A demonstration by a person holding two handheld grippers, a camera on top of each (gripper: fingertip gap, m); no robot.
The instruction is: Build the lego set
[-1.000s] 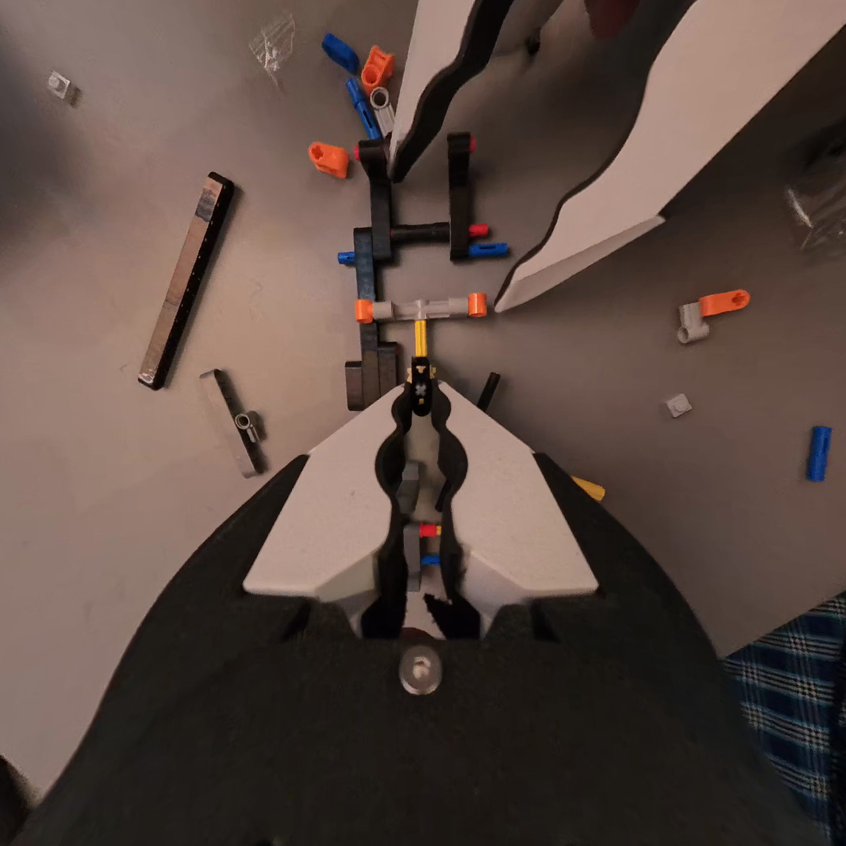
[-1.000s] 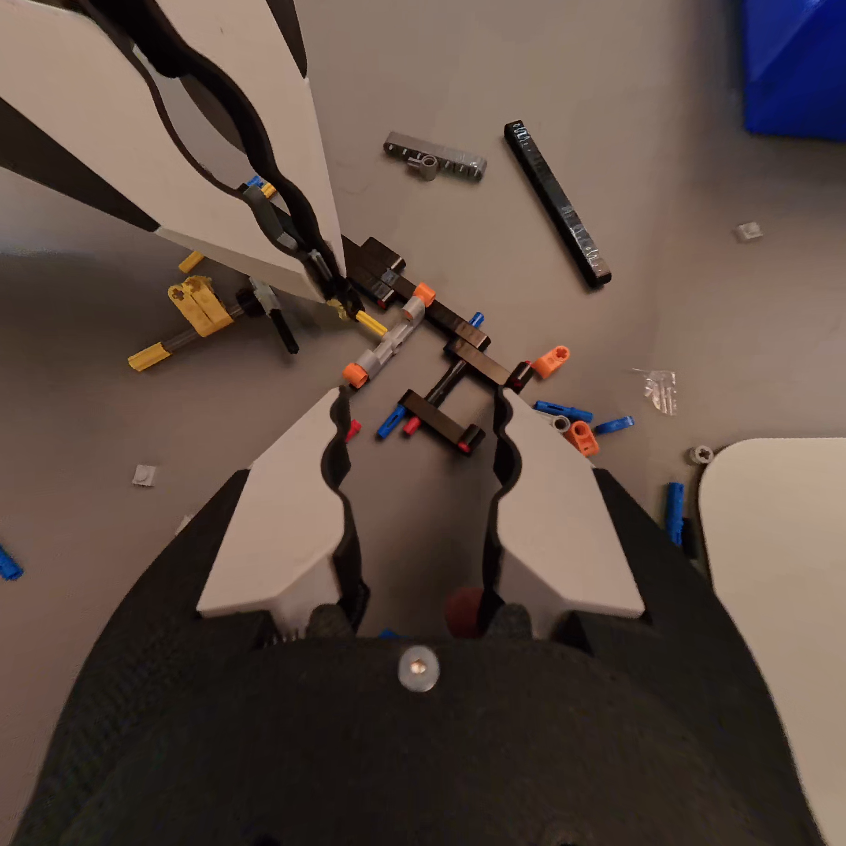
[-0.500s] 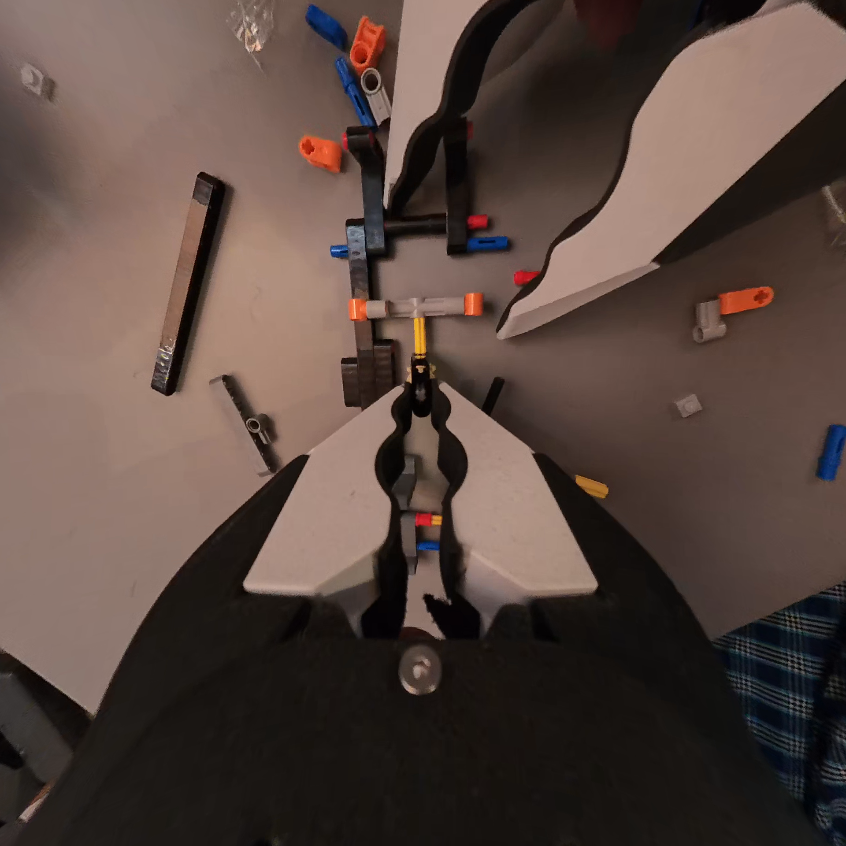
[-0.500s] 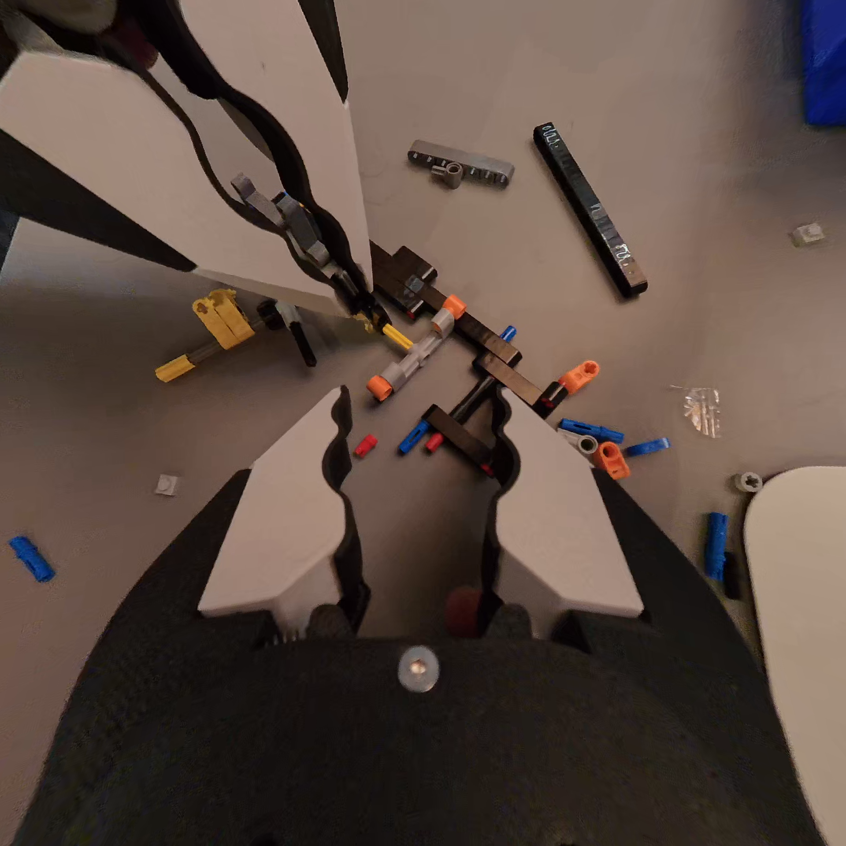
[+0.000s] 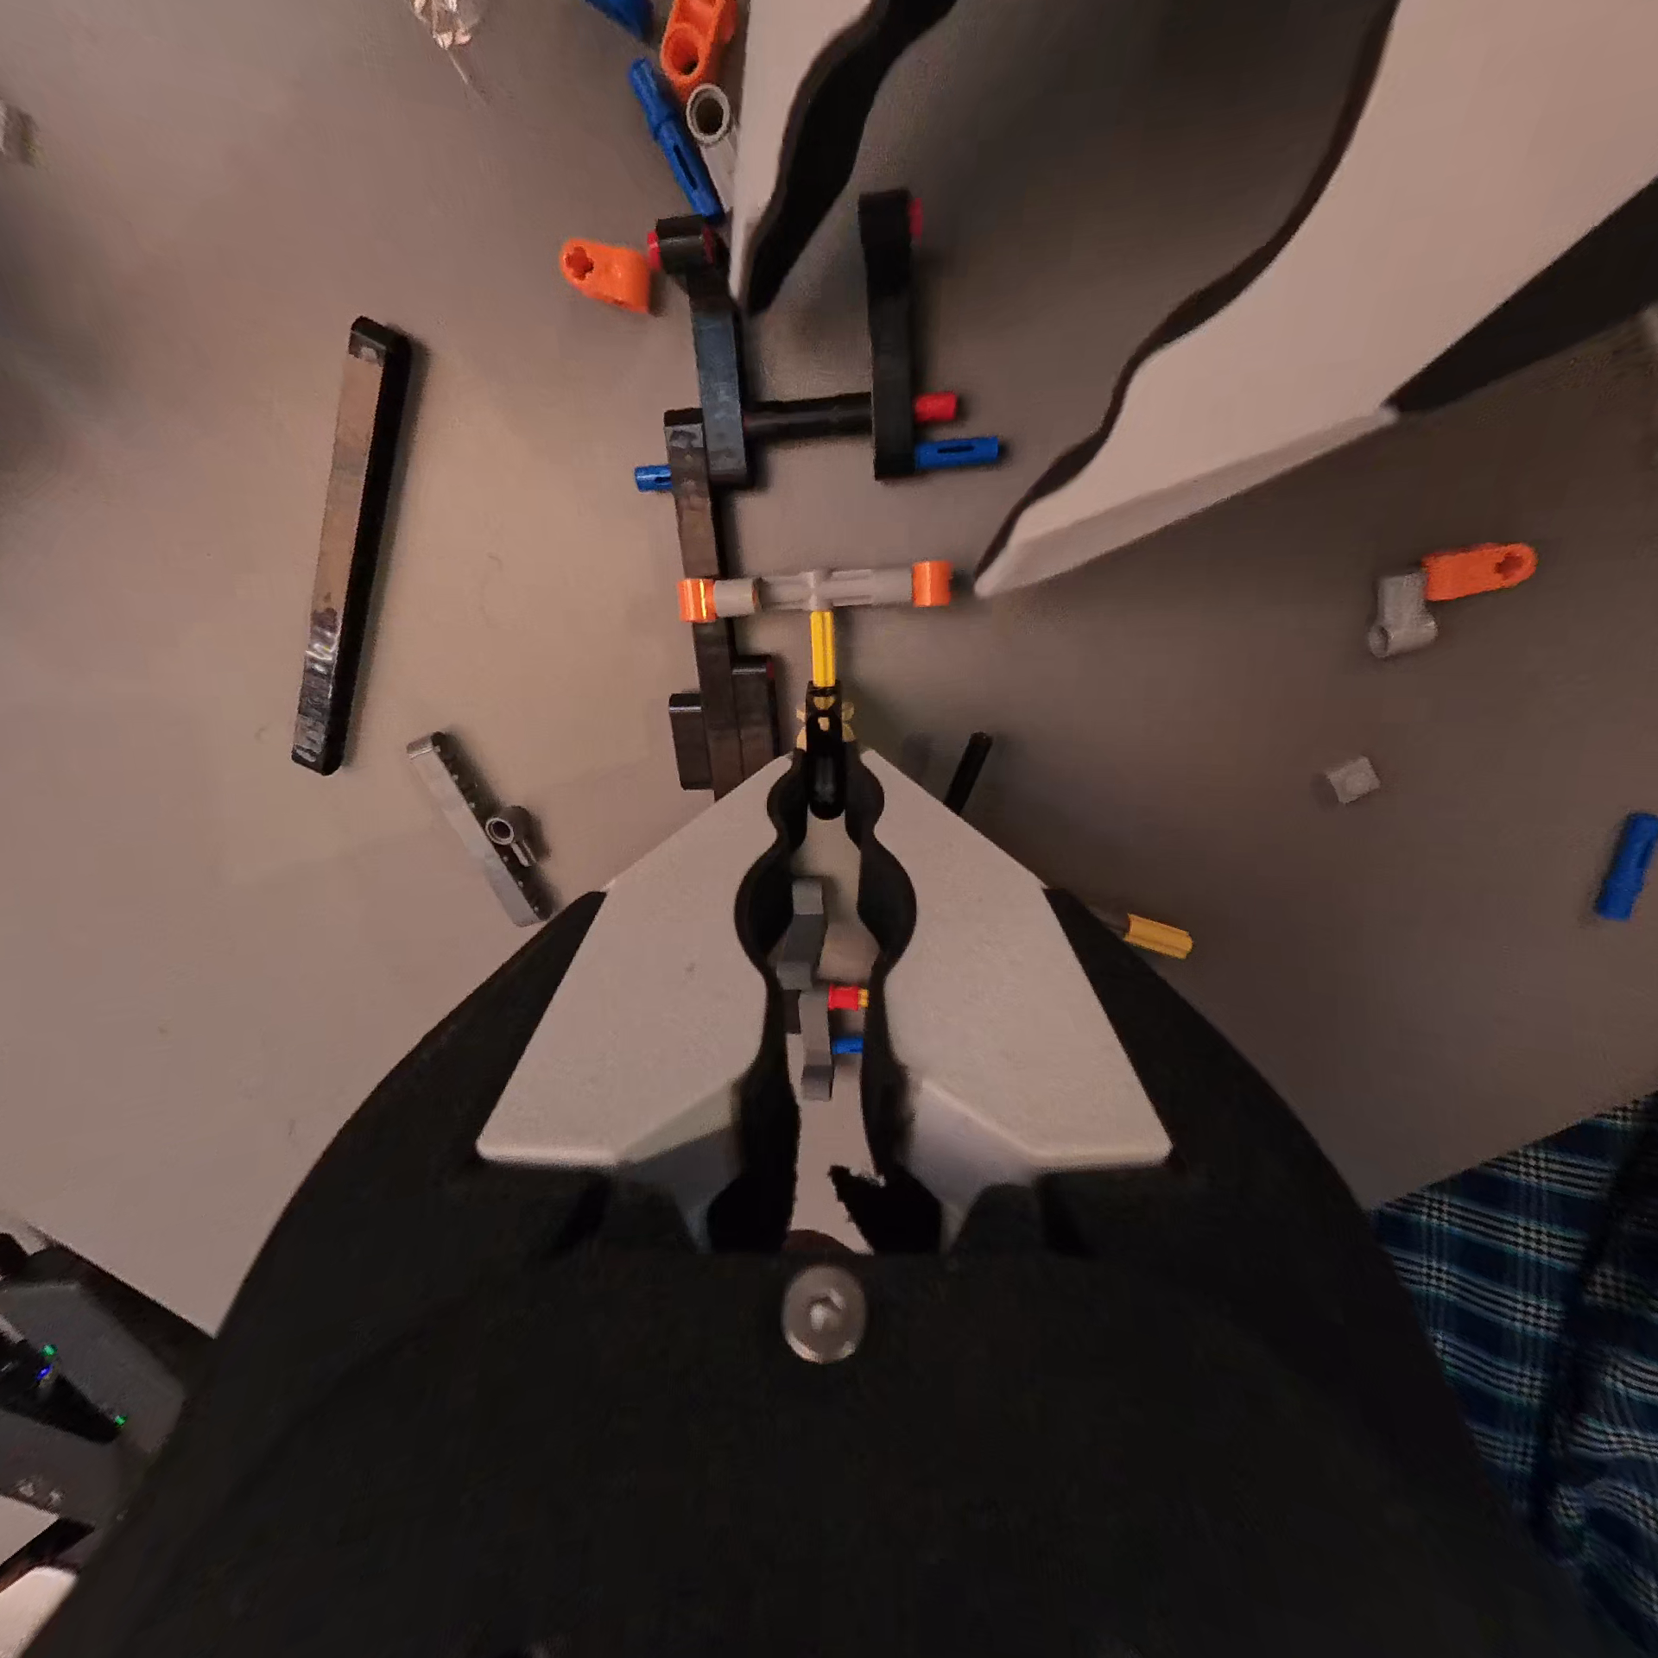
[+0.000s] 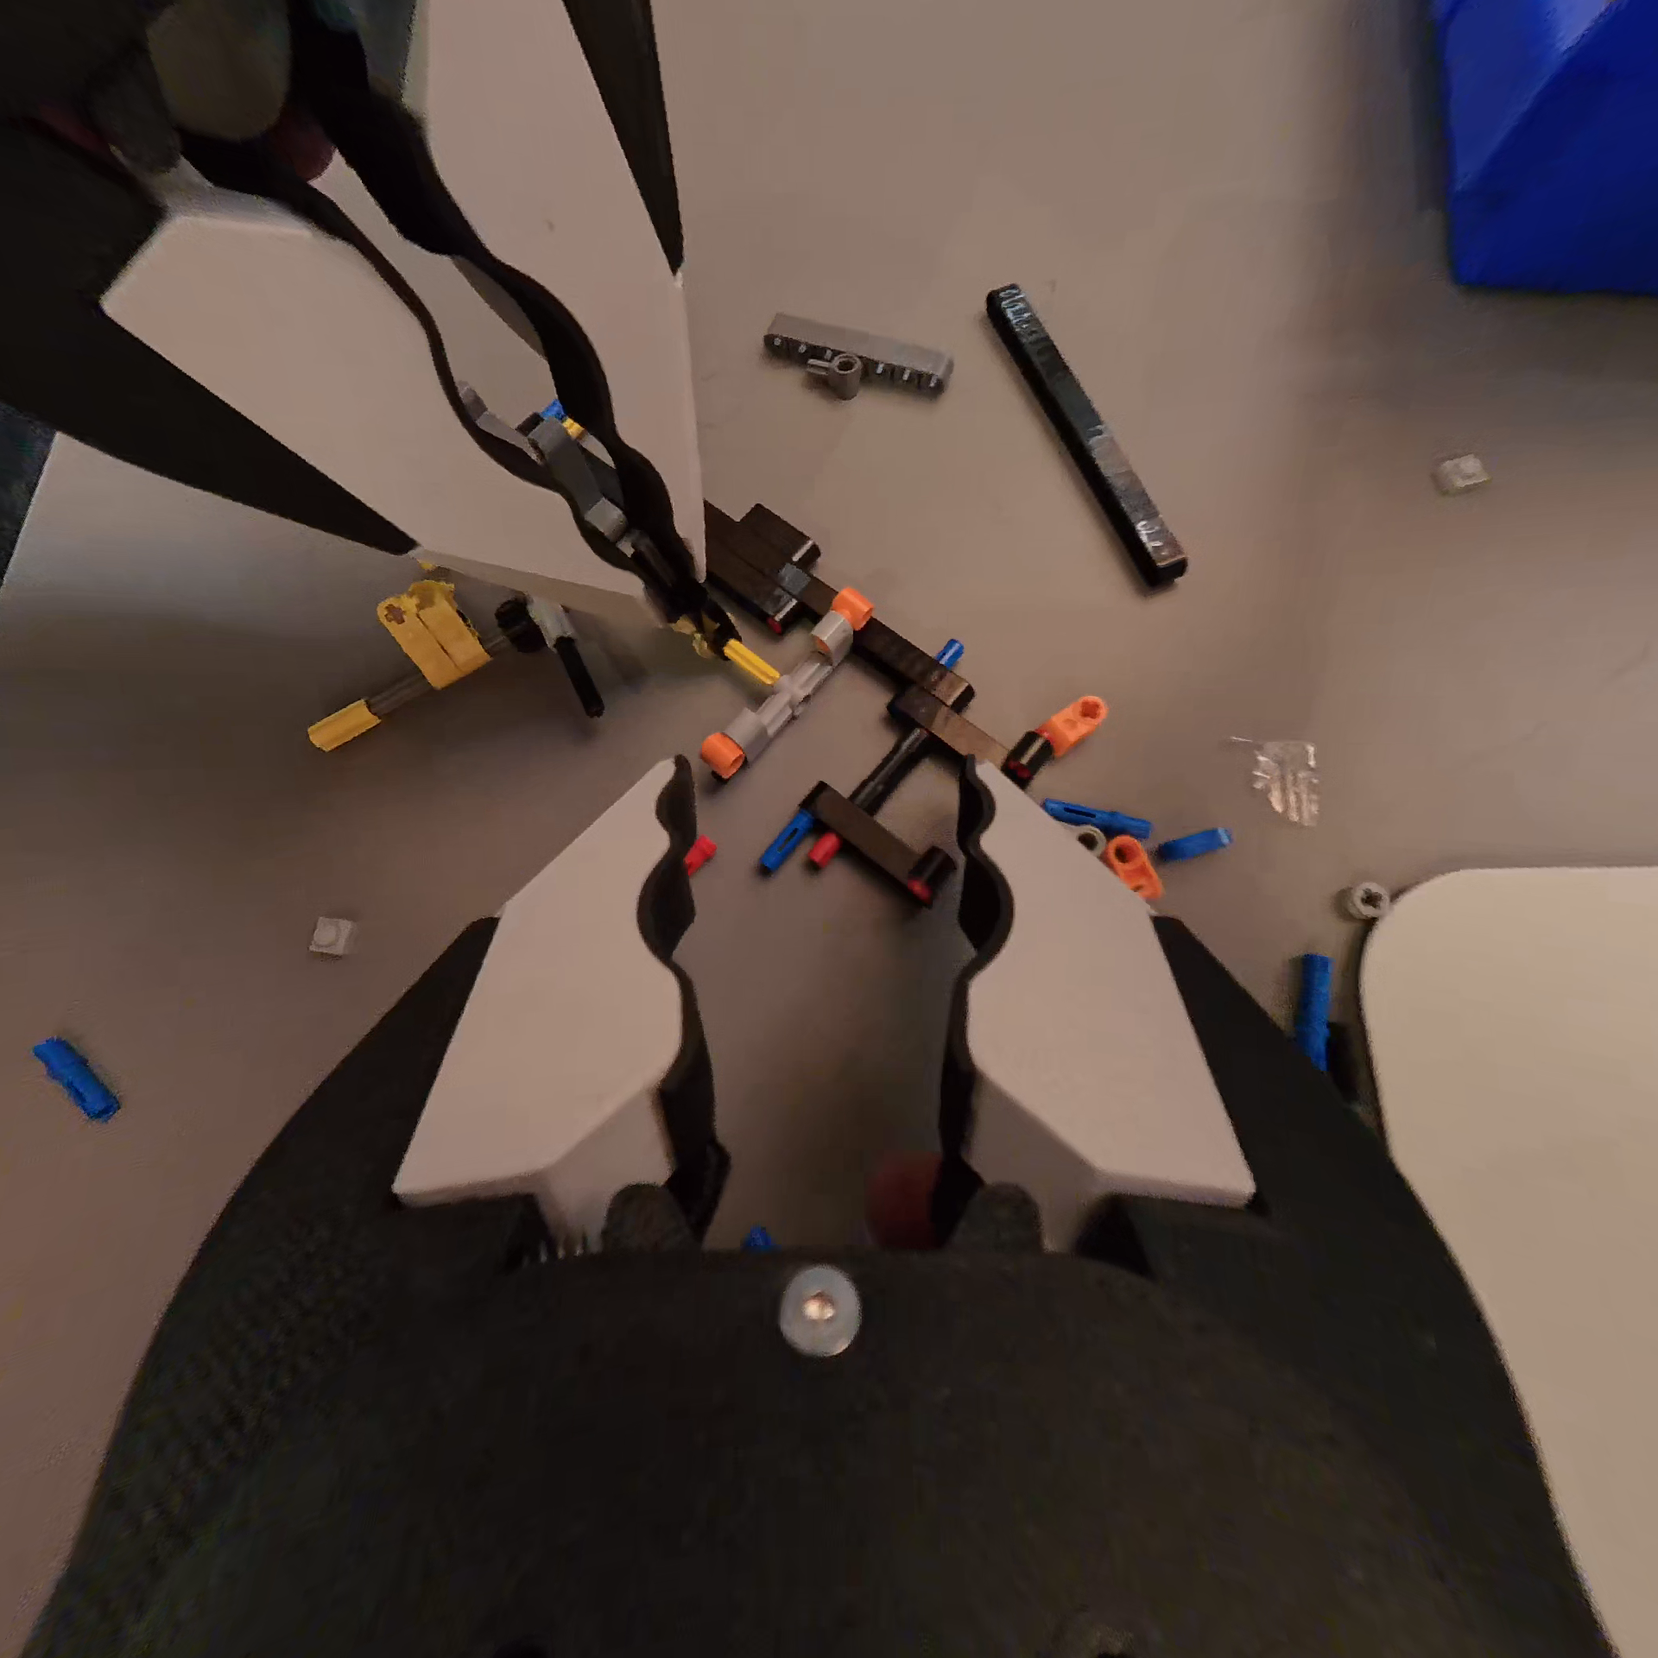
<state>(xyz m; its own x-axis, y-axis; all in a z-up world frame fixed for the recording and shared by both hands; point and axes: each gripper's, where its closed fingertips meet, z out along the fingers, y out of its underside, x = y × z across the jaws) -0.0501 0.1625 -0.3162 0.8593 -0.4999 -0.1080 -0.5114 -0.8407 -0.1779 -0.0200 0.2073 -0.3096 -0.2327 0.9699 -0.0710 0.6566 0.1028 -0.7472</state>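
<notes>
Surface: grey matte tabletop (image 6: 1211,135), scattered with small plastic pieces.
Left gripper (image 5: 821,772): clenched on a small black connector (image 5: 821,763) fixed to a yellow axle (image 5: 821,650).
Assembly: black beam frame with grey crossbar and orange end caps (image 5: 718,502), lying flat, joined to that axle.
Right gripper (image 6: 821,789): released, fingers spread wide just above the frame's short black beam (image 6: 884,843).

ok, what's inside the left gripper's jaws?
The left gripper is shut on a small sub-assembly: black connector at the tips on a yellow axle, grey pieces further back, red and blue pins beside them. The pads cover how these join.
</notes>
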